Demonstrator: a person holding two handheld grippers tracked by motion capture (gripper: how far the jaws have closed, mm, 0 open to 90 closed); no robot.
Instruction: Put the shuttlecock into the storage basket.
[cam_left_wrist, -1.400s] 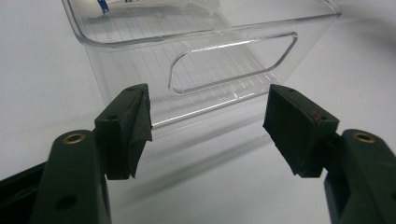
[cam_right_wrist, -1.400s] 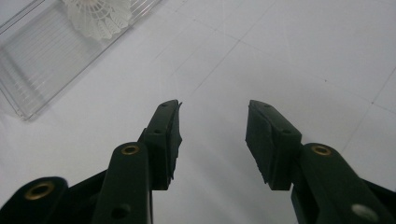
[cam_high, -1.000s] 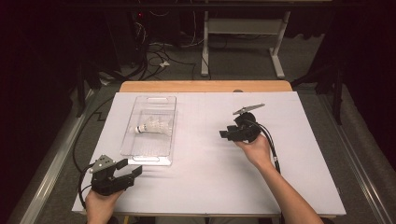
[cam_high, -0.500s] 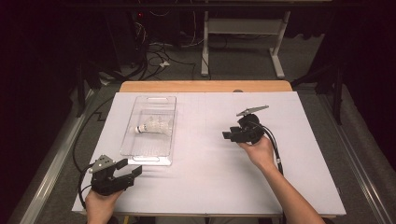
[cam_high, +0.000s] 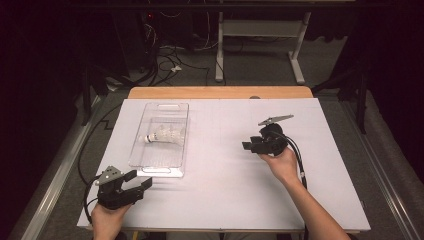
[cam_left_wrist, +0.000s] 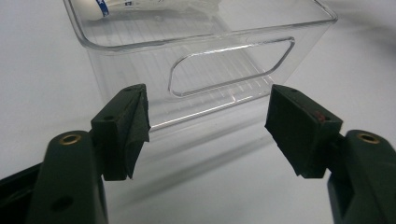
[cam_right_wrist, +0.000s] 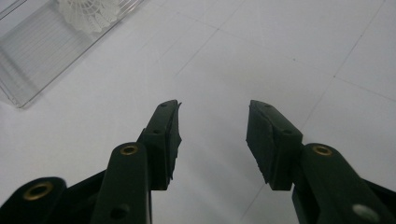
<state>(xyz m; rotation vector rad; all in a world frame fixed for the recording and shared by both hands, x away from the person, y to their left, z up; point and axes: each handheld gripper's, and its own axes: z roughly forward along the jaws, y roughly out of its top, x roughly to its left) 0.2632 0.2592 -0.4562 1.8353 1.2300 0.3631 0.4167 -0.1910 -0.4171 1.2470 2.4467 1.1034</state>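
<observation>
A shuttlecock (cam_high: 164, 135) lies crosswise in a clear tray (cam_high: 172, 111), ahead of the spread, empty left tongs (cam_high: 139, 184), nearer than the spread, empty right tongs (cam_high: 247, 146).

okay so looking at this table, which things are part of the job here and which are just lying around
Part of the job:
shuttlecock, lying in the clear tray
clear tray
left gripper, open, empty
right gripper, open, empty

Just lying about:
cables on the floor
white frame legs behind the table
</observation>
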